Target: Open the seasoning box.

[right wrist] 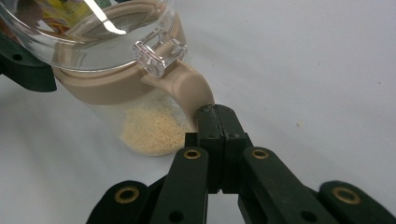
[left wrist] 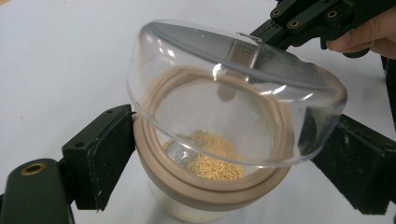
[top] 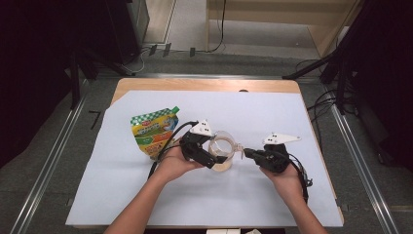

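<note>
A clear jar point(top: 222, 152) with a beige ring point(left wrist: 210, 192) stands on the white sheet, a little yellowish grain point(left wrist: 217, 165) in its bottom. Its clear lid point(left wrist: 233, 84) is tilted up over the mouth. My left gripper point(top: 219, 157) is shut on the jar, one black pad point(left wrist: 109, 154) against the beige ring and the other on the far side. My right gripper point(right wrist: 215, 112) is shut, jaws pressed flat together, tips touching the lower end of the beige latch tab point(right wrist: 187, 86) under the lid's clear clasp point(right wrist: 159, 56). Whether it pinches the tab I cannot tell.
A green, yellow and orange pouch point(top: 155, 131) lies flat to the left of the jar, behind the left hand. The white sheet point(top: 146, 195) covers most of the wooden table point(top: 204, 85). Metal rails and cables run along the floor on both sides.
</note>
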Motion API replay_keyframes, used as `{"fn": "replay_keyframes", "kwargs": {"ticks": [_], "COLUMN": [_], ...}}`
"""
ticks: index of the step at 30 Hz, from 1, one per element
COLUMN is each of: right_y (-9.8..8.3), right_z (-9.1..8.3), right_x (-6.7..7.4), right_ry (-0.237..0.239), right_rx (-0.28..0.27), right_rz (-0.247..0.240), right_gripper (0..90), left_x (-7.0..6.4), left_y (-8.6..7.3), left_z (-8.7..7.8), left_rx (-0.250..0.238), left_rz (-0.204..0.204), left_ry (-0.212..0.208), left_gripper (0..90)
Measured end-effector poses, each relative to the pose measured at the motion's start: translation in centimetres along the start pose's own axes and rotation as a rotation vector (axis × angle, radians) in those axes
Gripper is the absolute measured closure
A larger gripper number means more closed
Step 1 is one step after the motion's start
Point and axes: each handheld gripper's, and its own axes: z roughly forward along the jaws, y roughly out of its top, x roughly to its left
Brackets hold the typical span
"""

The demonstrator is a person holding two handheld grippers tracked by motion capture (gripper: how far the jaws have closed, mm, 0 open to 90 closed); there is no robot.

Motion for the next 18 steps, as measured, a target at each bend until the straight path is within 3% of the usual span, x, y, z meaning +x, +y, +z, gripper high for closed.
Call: {"fn": "replay_keyframes", "kwargs": {"ticks": [9, 18], "right_y": [0.04, 0.12], "right_z": [0.05, -0.07], "right_x": [-0.01, -0.01], "right_ry": [0.002, 0.008], "right_rx": [0.000, -0.003], "right_rz": [-0.004, -0.003], "right_gripper": [90.0, 90.0], "left_x": [-0.50, -0.46], "left_y": [0.42, 0.66], "left_z": [-0.24, -0.39], "left_rx": [0.006, 0.010], "left_rz": [0.037, 0.035], "left_ry": [0.011, 0.003], "left_gripper": [10.6, 10.6]}}
